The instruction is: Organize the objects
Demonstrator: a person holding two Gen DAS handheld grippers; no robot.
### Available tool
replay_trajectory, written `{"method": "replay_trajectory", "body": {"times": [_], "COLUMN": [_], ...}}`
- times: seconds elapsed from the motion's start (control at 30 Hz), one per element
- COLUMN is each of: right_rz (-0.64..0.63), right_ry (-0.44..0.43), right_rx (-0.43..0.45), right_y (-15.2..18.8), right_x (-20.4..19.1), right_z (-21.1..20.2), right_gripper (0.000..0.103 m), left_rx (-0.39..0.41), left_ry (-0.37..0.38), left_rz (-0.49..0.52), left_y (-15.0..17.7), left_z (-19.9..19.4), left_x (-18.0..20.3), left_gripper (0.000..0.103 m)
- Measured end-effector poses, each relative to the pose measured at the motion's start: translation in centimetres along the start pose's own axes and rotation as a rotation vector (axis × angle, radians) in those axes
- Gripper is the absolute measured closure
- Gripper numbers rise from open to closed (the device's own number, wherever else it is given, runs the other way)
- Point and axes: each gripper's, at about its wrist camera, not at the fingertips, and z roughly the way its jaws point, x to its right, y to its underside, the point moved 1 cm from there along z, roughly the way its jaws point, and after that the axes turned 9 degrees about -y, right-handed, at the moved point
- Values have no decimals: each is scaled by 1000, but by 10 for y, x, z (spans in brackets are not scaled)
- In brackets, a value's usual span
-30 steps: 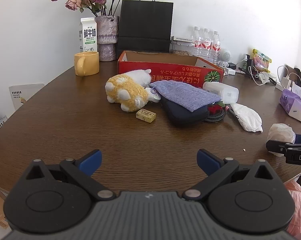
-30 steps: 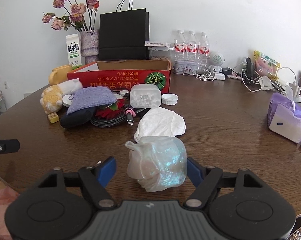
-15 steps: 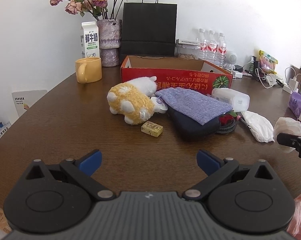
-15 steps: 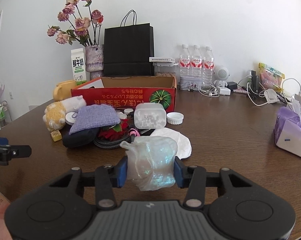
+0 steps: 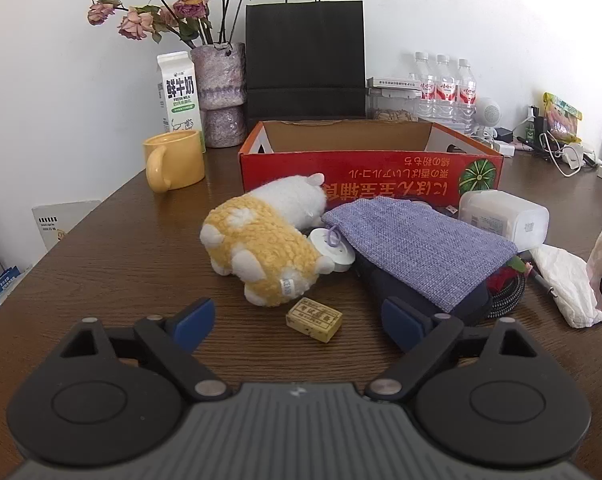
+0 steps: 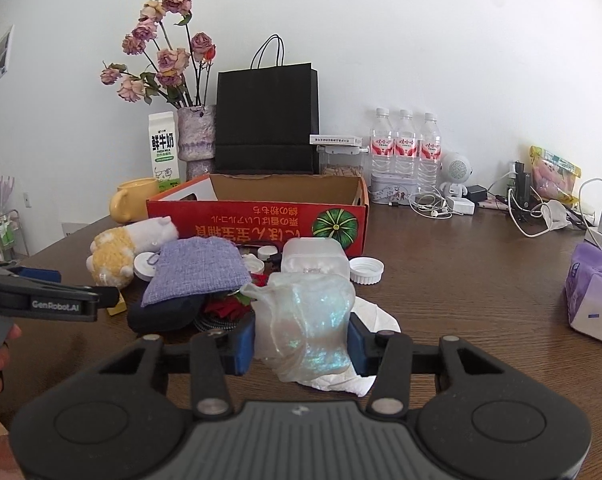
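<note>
Our right gripper (image 6: pixel 301 344) clamps the iridescent plastic bag (image 6: pixel 307 320), held above the table (image 6: pixel 461 280) in front of the red cardboard box (image 6: pixel 261 220). Our left gripper (image 5: pixel 299 324) hangs wide apart over the small yellow block (image 5: pixel 315 319), beside the plush toy (image 5: pixel 265 240).

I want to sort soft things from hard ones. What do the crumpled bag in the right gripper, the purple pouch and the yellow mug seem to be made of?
Crumpled bag: thin plastic film, translucent with an iridescent sheen, creased. Purple pouch: coarse woven fabric, matte, with visible weave and a drawstring. Yellow mug: likely glazed ceramic, smooth with a soft gloss; it could be enamel or plastic.
</note>
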Motion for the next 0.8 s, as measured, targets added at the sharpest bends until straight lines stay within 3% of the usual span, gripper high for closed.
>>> {"method": "replay_trajectory", "body": {"times": [0.2, 0.37, 0.8], "right_rz": [-2, 0, 6], "right_ry": [-15, -22, -19], "right_rx": [5, 2, 10], "right_y": [-1, 0, -2], "right_x": [-3, -3, 0], "right_z": [4, 8, 10], "right_gripper": [58, 58, 58], "left_rx": [-62, -80, -41], "left_ry": [-8, 4, 50], "left_rz": [-14, -63, -73], "left_y": [2, 4, 8], "left_z": [19, 25, 3], "left_x": [6, 5, 0], "left_gripper": [36, 66, 67]}}
